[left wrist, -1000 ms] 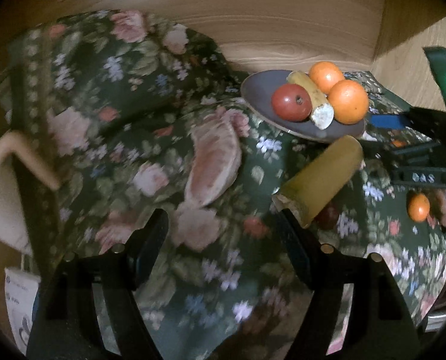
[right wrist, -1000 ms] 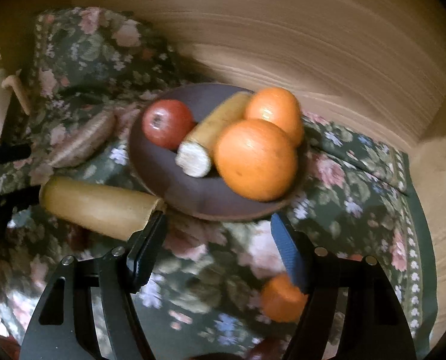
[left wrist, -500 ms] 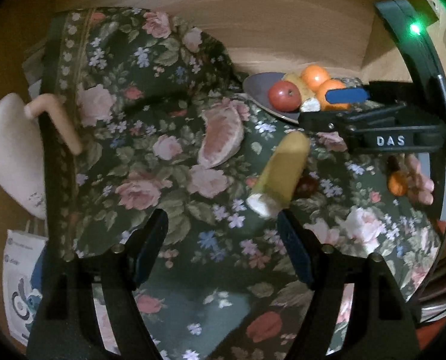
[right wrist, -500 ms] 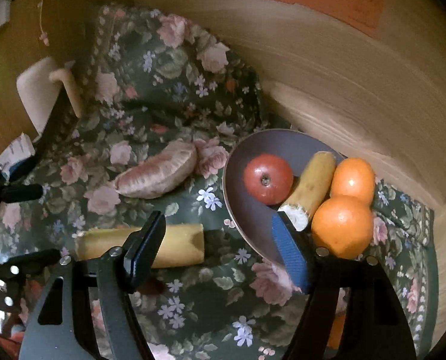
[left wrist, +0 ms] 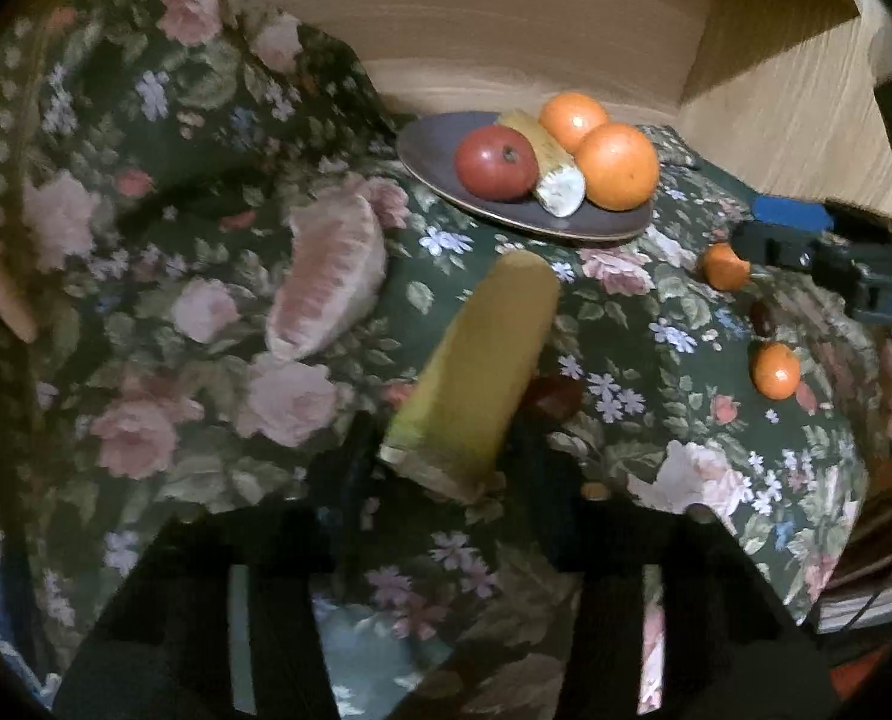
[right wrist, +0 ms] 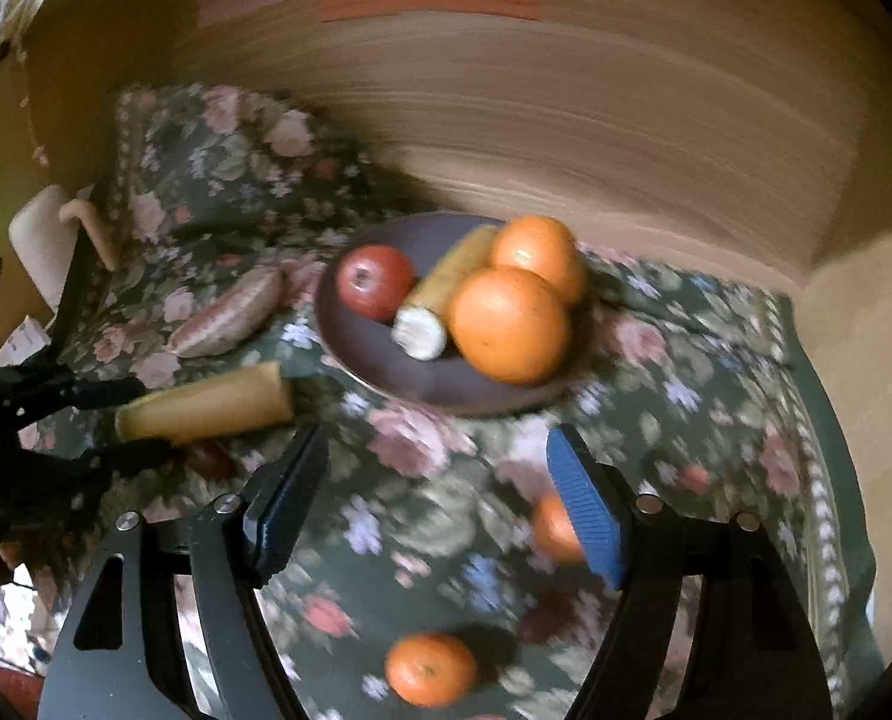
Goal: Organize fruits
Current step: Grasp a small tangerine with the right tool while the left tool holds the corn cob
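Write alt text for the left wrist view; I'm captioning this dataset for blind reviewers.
The left gripper is closed on the near end of a yellow banana over a floral tablecloth. Beyond it, a dark plate holds an apple, two oranges and a cut banana piece.

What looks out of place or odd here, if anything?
The tablecloth is rumpled into folds, not flat. Several fruits lie loose on it, off the plate: two small oranges, a pomelo segment, and the cut banana piece between the left gripper fingers.
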Motion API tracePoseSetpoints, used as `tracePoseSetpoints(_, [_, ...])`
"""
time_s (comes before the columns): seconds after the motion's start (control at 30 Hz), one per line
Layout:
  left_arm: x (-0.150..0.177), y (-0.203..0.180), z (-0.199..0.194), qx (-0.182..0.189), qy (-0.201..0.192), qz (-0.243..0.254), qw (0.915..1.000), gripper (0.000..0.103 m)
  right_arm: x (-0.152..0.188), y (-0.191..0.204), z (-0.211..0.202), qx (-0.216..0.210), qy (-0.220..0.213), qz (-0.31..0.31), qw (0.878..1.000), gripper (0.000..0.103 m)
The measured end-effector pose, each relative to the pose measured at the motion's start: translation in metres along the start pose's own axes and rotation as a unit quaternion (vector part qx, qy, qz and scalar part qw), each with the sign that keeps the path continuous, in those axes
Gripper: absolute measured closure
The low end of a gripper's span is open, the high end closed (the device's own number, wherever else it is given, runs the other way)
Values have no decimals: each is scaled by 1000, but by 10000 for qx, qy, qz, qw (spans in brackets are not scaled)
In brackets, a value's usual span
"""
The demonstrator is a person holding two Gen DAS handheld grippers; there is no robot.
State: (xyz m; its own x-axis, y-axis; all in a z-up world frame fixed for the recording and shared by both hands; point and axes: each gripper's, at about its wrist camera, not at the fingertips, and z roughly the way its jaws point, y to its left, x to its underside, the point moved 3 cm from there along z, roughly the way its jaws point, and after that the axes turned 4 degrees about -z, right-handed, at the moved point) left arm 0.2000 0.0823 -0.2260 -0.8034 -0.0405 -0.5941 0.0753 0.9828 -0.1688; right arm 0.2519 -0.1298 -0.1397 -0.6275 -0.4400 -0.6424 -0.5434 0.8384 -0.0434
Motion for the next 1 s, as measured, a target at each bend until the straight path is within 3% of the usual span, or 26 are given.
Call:
tracePoseSetpoints(0.13, [3, 3, -4, -18, -78, -91, 9999, 59, 14, -11, -5, 27, 32, 197, 9998, 30])
tracePoseSetpoints(0.33, [18, 17, -27, -460, -137, -361, 9982, 61, 39, -19, -13, 72, 0, 386, 9992, 30])
tracePoseSetpoints(0.53, [34, 10, -41, -665, 71, -125, 9977, 63, 54, -26, -14, 77, 30, 470, 9989, 30])
tracePoseSetpoints(0.77, [6, 13, -37, -383, 62, -235, 9990, 59, 55, -29, -11, 3, -4, 535, 9986, 30])
tracePoseSetpoints(1.0, [-8, 11, 5, -402, 585, 30, 9975, 59, 49, -34, -7, 43, 7, 465, 9989, 30])
